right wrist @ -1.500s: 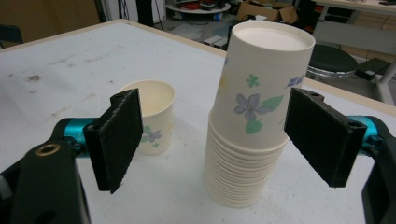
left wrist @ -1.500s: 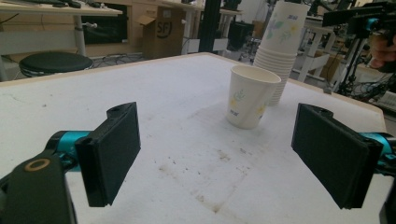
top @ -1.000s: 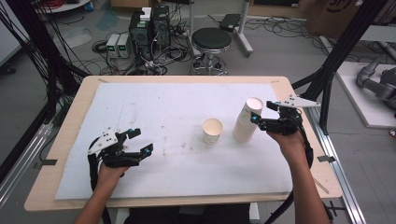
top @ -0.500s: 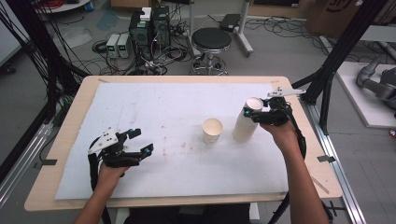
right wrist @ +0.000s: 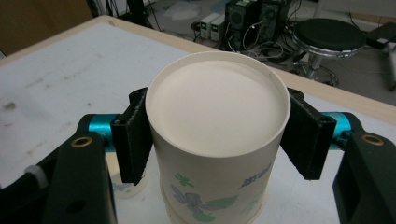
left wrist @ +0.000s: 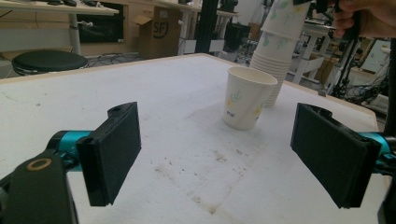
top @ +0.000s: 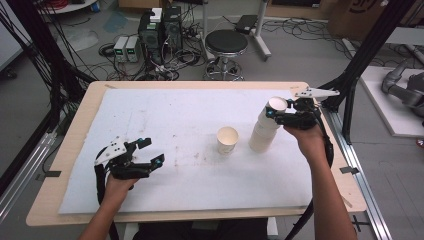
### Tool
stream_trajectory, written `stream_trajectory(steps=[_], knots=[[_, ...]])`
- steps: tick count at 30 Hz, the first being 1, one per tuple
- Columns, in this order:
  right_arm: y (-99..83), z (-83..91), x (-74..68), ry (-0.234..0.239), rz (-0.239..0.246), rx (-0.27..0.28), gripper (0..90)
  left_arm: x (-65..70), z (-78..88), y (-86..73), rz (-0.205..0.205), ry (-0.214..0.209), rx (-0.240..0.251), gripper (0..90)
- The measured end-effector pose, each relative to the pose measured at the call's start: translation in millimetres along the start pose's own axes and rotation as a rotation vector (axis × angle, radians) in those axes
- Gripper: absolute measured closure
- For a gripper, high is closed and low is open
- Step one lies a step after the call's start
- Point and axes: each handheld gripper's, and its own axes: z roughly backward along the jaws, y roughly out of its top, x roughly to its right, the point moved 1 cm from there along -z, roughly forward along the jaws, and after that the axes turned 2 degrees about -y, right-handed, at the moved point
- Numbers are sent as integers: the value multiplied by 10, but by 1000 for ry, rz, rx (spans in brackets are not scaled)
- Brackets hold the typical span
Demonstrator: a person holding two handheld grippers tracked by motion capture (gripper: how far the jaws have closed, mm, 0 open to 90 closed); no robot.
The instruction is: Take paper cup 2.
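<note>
A tall stack of upside-down paper cups stands on the white mat at the right, leaning a little to the right. My right gripper is shut on the top cup, one black pad pressed to each side just below its upturned base. A single upright paper cup with a flower print stands just left of the stack; in the left gripper view this cup is ahead, with the stack behind it. My left gripper rests open on the mat at the front left, nothing between its pads.
The white mat covers most of the wooden table. Behind the table are a black stool and electronics boxes with cables. A black frame post rises by the table's far right corner.
My right gripper moved left from beside the stack onto its top cup and closed on it. The left gripper has stayed put.
</note>
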Motion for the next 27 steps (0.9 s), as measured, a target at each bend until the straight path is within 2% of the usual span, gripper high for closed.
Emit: stream_trajectory(steps=[4,15,17,21,27], knots=[[76,127,4,8,5,19,341,9,-2,4,2,-3,3,161],[227,531,-68,-12,44,103,353,22,-11,8,-1,-15,2,161],[202,611,-92,-6,48,116,355,23,-13,8,-3,-15,3,161],[66,723,-164,36,56,124,357,35,-19,11,-1,-24,8,153],[-195,780,-321,102,74,101,357,68,-52,14,-7,-41,11,148]])
